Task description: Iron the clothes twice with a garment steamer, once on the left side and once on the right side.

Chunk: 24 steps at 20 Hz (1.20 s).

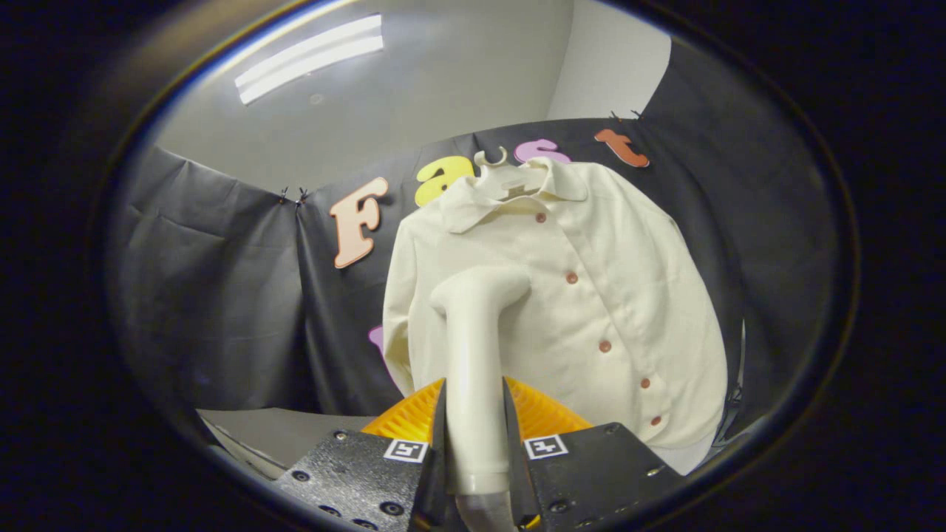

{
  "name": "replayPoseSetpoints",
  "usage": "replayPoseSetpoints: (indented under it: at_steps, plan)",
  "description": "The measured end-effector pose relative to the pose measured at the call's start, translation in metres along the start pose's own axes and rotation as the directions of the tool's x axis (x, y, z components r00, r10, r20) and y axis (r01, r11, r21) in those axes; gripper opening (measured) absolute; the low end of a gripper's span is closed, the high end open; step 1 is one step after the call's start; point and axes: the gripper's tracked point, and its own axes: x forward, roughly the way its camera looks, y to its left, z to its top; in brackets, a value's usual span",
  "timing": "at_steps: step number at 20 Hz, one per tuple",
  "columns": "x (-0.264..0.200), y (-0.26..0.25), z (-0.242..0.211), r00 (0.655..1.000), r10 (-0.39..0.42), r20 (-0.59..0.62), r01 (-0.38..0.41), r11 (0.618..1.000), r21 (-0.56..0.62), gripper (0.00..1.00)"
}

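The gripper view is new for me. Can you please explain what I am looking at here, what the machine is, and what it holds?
This picture comes from a wide-angle camera that rides on a hand-held gripper and looks forward along its two jaws, which show at the bottom. A person carries this tool; there is no robot arm.

The jaws are closed on the handle of a cream garment steamer, one on each side. Its head bends toward the right at the top, in front of the clothing.

Beyond the steamer hangs a cream buttoned shirt on a pale hanger, with a row of small reddish buttons down its front. Behind it is the booth's black cloth wall. A grey surface lies low beside the jaws. A ceiling light glows above.
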Motion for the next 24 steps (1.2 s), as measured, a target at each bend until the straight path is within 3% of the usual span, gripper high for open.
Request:
replayPoseSetpoints:
  at_steps: [24]
  plan:
    - [-0.114, -0.059, -0.182, 0.973, -0.029, -0.231, 0.059, 0.991, 0.12, 0.33]
